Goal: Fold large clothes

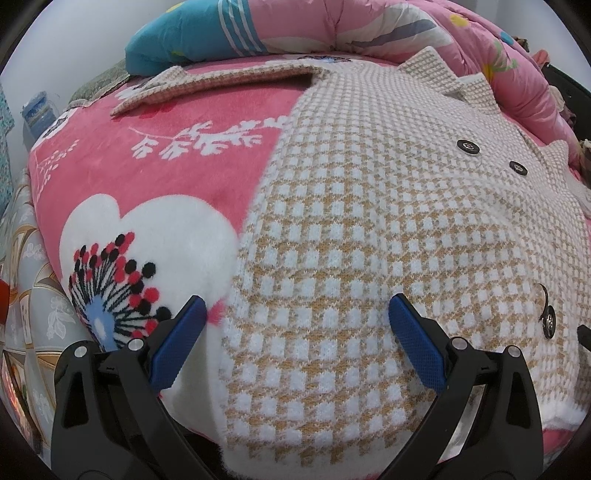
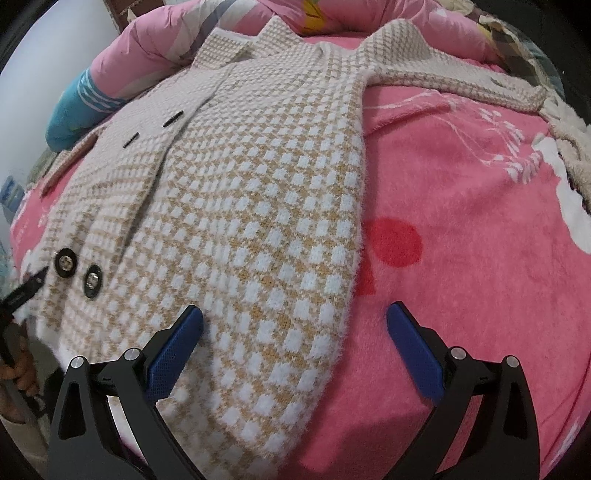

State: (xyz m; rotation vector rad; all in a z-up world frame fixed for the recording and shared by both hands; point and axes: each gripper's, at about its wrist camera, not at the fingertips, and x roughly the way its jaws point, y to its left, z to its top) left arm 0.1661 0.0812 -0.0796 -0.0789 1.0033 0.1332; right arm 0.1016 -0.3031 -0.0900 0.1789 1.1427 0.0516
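A large tan-and-white checked knit coat (image 1: pixel 369 221) with black buttons lies spread flat, front up, on a pink floral blanket (image 1: pixel 166 177). Its one sleeve (image 1: pixel 207 81) stretches out to the left at the far end. My left gripper (image 1: pixel 297 314) is open, hovering over the coat's lower left hem edge. In the right wrist view the coat (image 2: pixel 240 203) fills the left half and its other sleeve (image 2: pixel 461 81) reaches right. My right gripper (image 2: pixel 295 317) is open over the coat's lower right edge, empty.
A pink quilt (image 1: pixel 369 26) and a blue striped pillow (image 1: pixel 184 33) lie bunched along the far side of the bed. The pink blanket (image 2: pixel 461 240) is bare to the right of the coat. The other gripper's tip (image 2: pixel 26 288) shows at the left edge.
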